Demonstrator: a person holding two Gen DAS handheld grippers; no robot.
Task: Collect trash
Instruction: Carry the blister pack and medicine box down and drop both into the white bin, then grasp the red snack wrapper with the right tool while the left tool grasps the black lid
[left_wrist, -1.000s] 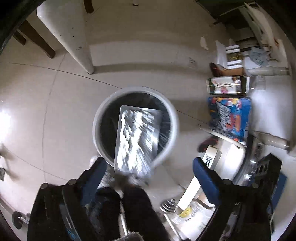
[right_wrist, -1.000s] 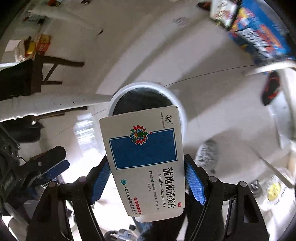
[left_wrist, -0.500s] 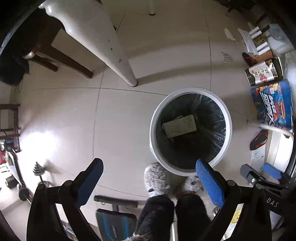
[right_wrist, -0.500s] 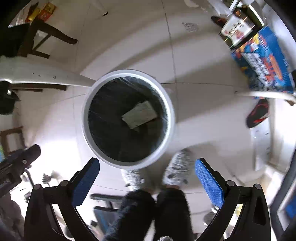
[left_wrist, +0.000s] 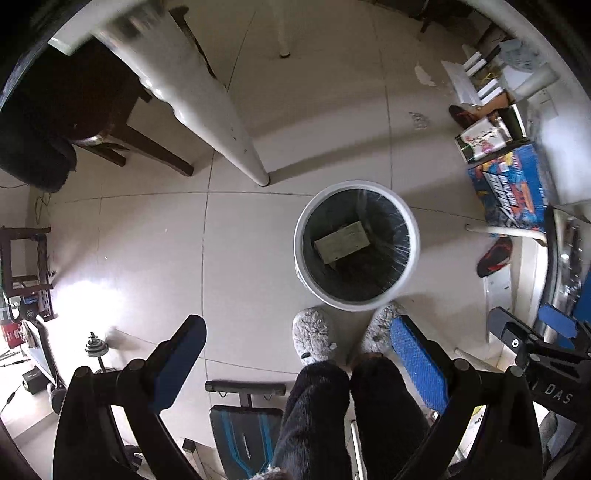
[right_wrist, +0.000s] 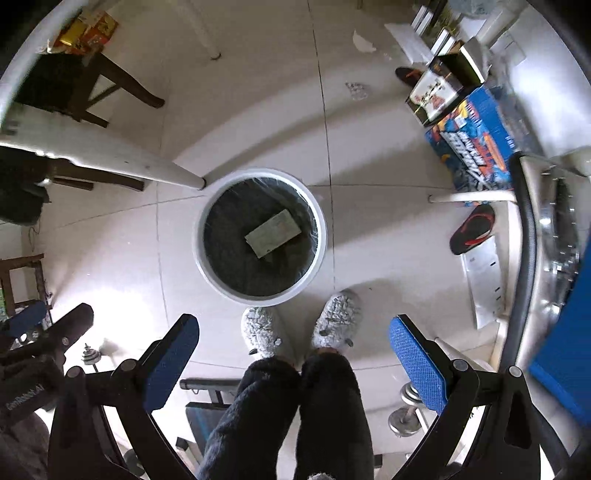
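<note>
Above trash bin (left_wrist: 413, 254), spread left gripper (left_wrist: 295, 354)

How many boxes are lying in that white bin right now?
1: a flat box lies in the bin, on its dark liner. Anything beneath it would be hidden.

A: The floor tiles (left_wrist: 147, 240) look glossy, and the trash bin (left_wrist: 413, 236) is smooth white plastic with a thin shiny black liner (right_wrist: 229, 258).

B: The slippers (right_wrist: 258, 328) are fuzzy grey cloth; the gripper pads (right_wrist: 415, 360) are textured blue.
</note>
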